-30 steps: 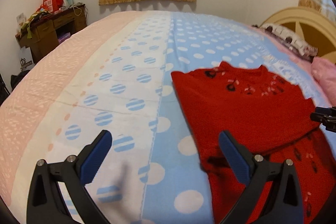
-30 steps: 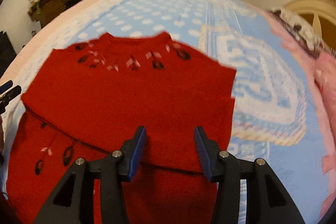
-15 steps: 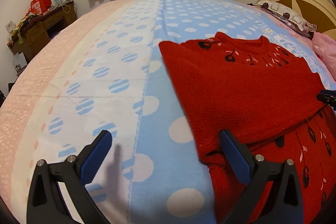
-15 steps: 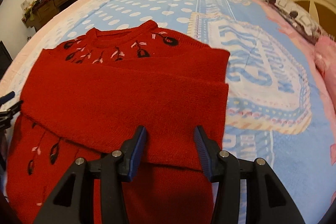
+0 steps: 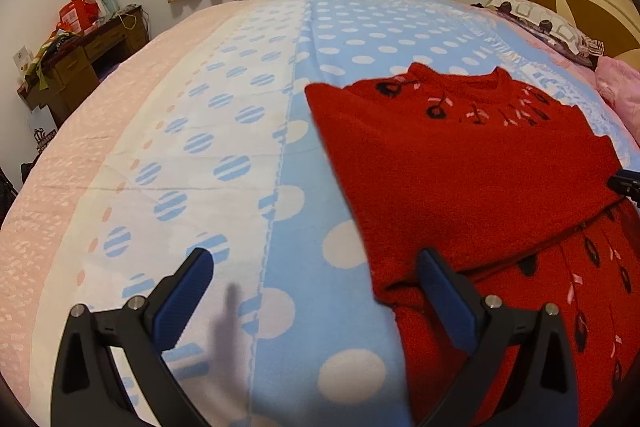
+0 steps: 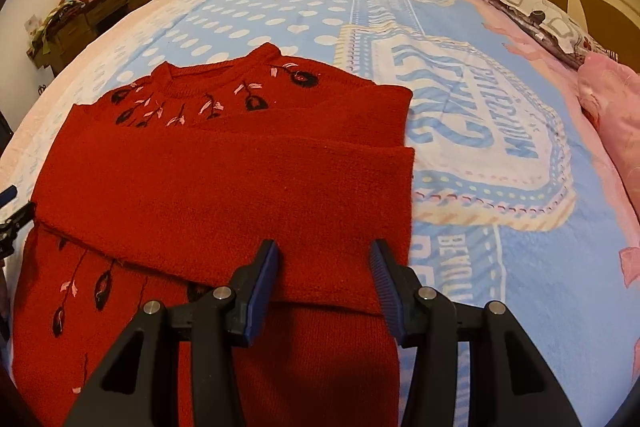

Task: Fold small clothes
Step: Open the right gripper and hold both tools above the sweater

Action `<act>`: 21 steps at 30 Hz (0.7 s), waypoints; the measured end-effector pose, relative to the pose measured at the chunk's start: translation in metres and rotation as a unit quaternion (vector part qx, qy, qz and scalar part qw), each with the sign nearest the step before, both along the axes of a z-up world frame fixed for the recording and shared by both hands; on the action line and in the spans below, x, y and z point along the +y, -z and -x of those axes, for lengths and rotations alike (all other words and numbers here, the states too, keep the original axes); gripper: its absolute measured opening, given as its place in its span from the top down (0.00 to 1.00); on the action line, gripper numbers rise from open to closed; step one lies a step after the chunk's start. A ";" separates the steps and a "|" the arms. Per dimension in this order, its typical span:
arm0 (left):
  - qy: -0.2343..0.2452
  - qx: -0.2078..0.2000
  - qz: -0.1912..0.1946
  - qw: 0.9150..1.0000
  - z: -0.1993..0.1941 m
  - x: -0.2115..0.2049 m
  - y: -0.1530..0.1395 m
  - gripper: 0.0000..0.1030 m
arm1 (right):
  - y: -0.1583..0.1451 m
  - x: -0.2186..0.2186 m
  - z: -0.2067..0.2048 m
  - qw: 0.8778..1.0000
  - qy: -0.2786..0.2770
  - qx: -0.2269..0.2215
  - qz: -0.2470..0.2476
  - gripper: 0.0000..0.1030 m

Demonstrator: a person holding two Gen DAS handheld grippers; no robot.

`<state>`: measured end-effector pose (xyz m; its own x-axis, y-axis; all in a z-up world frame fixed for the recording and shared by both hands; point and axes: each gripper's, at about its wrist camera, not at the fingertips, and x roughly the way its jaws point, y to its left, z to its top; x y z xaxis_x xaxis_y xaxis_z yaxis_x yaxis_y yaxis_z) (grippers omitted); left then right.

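Sweater (image 6: 224,195): fuzzy matt red knit, embroidered motifs; blanket (image 5: 312,227): soft matt cloth; gripper (image 6: 325,281): matt black plastic, ribbed blue pads (image 6: 386,287), shiny metal screws; desk (image 5: 88,51): brown wood.

Evenly lit, soft daylight. Faint shadow on bedspread (image 5: 232,311) between left gripper (image 5: 316,291) fingers. Sharp centre; strong fisheye bending, dark vignette at corners.

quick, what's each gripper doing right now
Left gripper: open, holding nothing, at the left edge of the red sweater.
Right gripper: open, holding nothing, above the sweater.
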<state>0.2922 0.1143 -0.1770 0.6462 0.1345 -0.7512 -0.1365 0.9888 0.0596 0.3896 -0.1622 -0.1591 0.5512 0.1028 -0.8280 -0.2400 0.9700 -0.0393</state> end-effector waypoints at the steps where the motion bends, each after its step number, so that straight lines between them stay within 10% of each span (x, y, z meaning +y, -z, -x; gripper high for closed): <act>1: 0.001 -0.002 0.000 1.000 0.003 -0.001 -0.002 0.00 | -0.001 0.001 0.003 1.000 -0.002 -0.004 0.004 0.52; 21: 0.029 -0.078 0.011 0.996 0.073 -0.022 -0.065 0.00 | -0.026 0.007 0.075 0.999 -0.015 -0.032 -0.003 0.47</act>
